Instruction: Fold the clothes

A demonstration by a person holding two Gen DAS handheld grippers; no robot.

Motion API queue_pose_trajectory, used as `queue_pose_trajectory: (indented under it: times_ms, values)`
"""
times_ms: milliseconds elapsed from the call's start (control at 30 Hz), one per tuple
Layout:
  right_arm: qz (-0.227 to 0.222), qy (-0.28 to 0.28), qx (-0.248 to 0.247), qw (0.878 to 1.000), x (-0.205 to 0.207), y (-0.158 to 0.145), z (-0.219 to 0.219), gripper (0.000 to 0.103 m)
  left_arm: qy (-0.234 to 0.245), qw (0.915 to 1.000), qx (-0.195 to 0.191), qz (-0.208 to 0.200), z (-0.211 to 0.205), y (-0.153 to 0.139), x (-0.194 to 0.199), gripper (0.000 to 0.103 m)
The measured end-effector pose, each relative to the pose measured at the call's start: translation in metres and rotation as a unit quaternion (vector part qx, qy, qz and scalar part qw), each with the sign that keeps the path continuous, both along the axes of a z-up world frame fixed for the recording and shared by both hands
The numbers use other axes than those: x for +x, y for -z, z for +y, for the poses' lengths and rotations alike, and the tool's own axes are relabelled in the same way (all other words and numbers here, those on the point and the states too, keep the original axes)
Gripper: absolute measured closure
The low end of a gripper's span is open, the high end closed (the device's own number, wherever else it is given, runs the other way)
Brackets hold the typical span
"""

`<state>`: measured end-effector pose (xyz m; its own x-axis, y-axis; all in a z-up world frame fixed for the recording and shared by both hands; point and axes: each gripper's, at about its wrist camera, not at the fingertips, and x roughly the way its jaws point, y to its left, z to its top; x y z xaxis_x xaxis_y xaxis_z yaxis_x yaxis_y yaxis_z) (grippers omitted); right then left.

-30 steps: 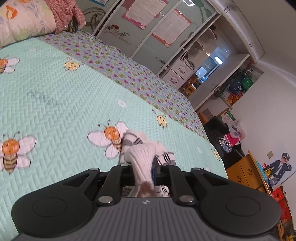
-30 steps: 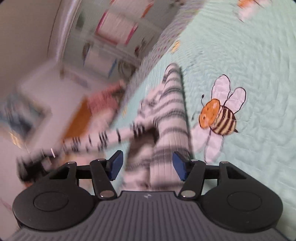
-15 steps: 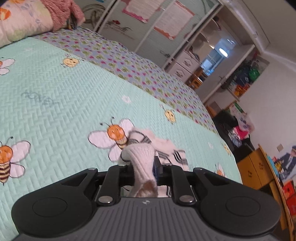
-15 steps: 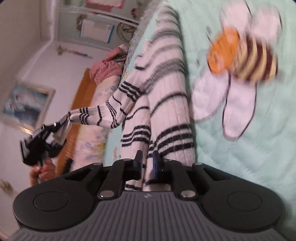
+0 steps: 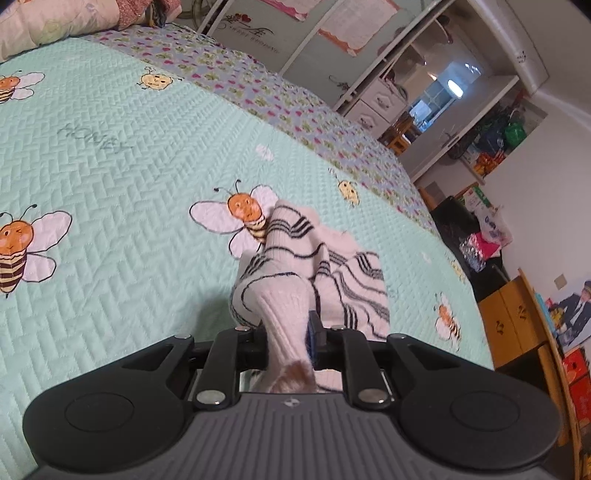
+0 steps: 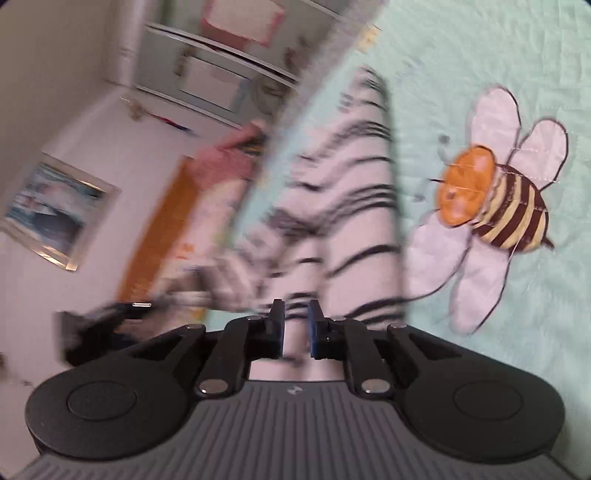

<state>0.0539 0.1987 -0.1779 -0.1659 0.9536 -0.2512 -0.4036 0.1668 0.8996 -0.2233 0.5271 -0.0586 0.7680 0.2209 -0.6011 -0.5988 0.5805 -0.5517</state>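
A white knit garment with thin black stripes (image 5: 325, 269) lies bunched on the mint bee-print bedspread (image 5: 110, 166). My left gripper (image 5: 288, 332) is shut on a ribbed end of it, which sticks up between the jaws. In the right wrist view the same striped garment (image 6: 354, 206) stretches away over the bedspread (image 6: 480, 55). My right gripper (image 6: 295, 325) is shut on the garment's near edge, the jaws a narrow gap apart with cloth between them. The left gripper shows as a dark blur at the left (image 6: 96, 332). This view is motion-blurred.
A pillow (image 5: 48, 22) and a pink garment lie at the head of the bed. White cabinets (image 5: 373, 99), a wooden cupboard (image 5: 517, 325) and clutter stand beyond the bed's far edge. A printed bee (image 6: 491, 206) lies right of the garment.
My right gripper closed from wide open onto the garment's edge and swung around. My left gripper kept its hold and pulled back, so more of the garment shows ahead of it.
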Motion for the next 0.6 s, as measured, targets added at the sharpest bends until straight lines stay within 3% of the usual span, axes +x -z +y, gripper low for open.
queue_pose_trajectory:
  times_ms: [100,167,200,233,300,467,533,600]
  values:
    - [-0.001,-0.012,0.013,1.000,-0.019,-0.010,-0.026,0.081,0.006,1.0000,0.000,-0.002,-0.007,0.001,-0.001,0.082]
    - [-0.017,-0.027,-0.034,0.999,-0.032,0.002,-0.029,0.075,0.008,0.9999,-0.002,-0.007,-0.011,0.003,-0.001,0.081]
    - [-0.026,-0.037,-0.066,0.997,-0.038,0.016,-0.023,0.082,0.007,0.9999,-0.006,-0.008,-0.013,0.004,-0.002,0.081]
    - [-0.035,-0.047,-0.095,0.994,-0.043,0.030,-0.018,0.098,0.005,0.9999,-0.010,-0.010,-0.015,0.005,-0.003,0.081]
    - [-0.035,-0.043,-0.082,0.995,-0.042,0.031,-0.021,0.097,0.007,0.9999,-0.013,-0.008,-0.022,0.004,-0.003,0.081]
    - [-0.065,-0.042,-0.081,0.994,-0.040,-0.002,-0.028,0.084,0.031,0.9995,0.004,0.008,-0.036,0.000,-0.006,0.079]
    - [-0.064,-0.026,-0.048,0.996,-0.048,-0.006,-0.047,0.079,0.035,0.9994,0.003,0.008,-0.039,0.002,-0.006,0.077]
    - [-0.054,-0.013,-0.054,0.997,-0.043,0.002,-0.043,0.070,0.035,0.9994,-0.003,0.002,-0.040,0.005,-0.006,0.077]
